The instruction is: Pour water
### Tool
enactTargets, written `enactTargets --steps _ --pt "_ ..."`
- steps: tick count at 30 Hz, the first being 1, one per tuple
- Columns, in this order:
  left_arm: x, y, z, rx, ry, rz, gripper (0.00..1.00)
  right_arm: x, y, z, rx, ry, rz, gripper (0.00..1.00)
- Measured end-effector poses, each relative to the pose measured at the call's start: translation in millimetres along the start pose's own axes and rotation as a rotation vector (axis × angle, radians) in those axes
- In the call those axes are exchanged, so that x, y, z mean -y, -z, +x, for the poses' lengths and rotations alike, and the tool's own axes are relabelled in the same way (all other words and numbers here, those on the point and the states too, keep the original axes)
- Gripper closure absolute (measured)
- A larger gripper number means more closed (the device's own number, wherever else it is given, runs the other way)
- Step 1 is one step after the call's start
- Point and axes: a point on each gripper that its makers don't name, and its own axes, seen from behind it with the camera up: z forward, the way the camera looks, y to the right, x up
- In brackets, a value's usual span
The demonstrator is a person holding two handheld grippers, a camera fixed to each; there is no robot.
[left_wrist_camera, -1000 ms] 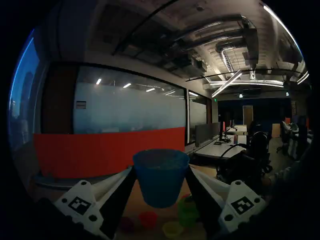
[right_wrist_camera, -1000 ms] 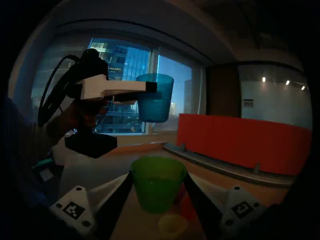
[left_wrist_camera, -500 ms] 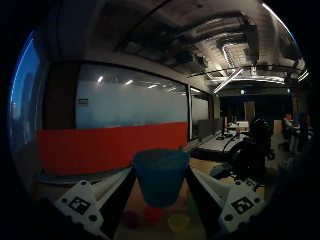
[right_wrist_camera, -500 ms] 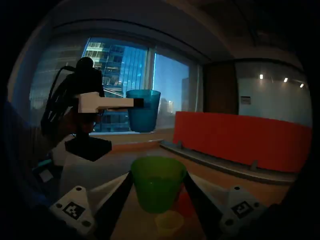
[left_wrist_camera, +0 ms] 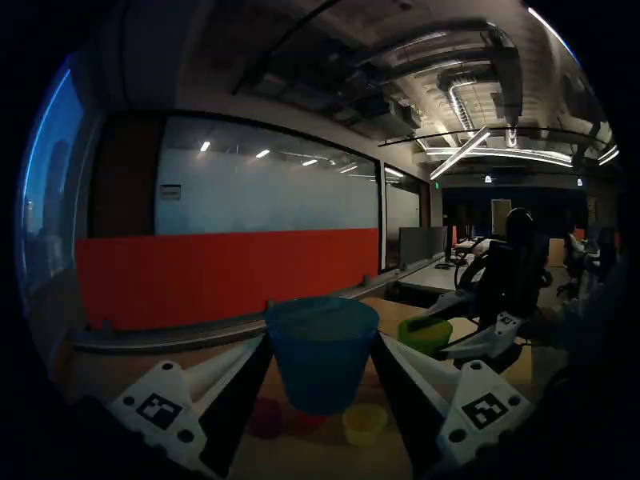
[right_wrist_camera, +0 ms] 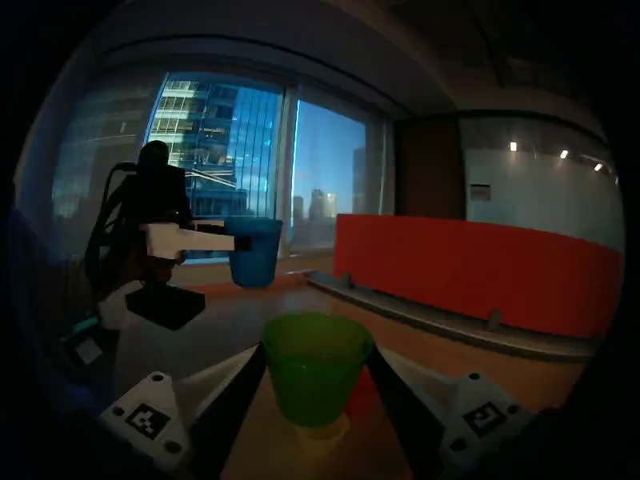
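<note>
In the left gripper view my left gripper (left_wrist_camera: pixel 322 360) is shut on an upright blue cup (left_wrist_camera: pixel 322 352), held above the wooden table (left_wrist_camera: pixel 320 460). To its right the green cup (left_wrist_camera: pixel 426 333) shows between the right gripper's fingers. In the right gripper view my right gripper (right_wrist_camera: pixel 318 372) is shut on that upright green cup (right_wrist_camera: pixel 317 364). Farther off on the left, the left gripper (right_wrist_camera: pixel 240 242) holds the blue cup (right_wrist_camera: pixel 254 252) low over the table (right_wrist_camera: pixel 264 448); a hand grips its handle.
Small cups lie on the table below: a yellow one (left_wrist_camera: pixel 364 422), a red one (left_wrist_camera: pixel 310 418) and a purple one (left_wrist_camera: pixel 264 416). A yellow cup (right_wrist_camera: pixel 320 436) and a red one (right_wrist_camera: pixel 360 388) sit under the green cup. An orange partition (left_wrist_camera: pixel 224 272) and windows (right_wrist_camera: pixel 216 152) stand behind.
The left gripper has come down with the blue cup, from well above the green cup to near table height. The green cup stays in the right gripper.
</note>
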Motion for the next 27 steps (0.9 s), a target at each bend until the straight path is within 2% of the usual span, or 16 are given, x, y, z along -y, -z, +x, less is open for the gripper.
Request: enactTargets --steps 14,21,27 --pt "9.3 8.3 -53 0.062 0.006 0.009 0.15 -26 24.0 -8 0.019 -0.018 -0.047 0.09" --pt "12.8 11.8 -77 0.102 0.003 0.009 0.15 -31 32.1 -17 0.04 -0.025 -0.049 0.09" --pt "15.1 12.6 -100 0.154 -0.02 0.006 0.15 -32 34.8 -32 0.08 -0.02 -0.04 0.09"
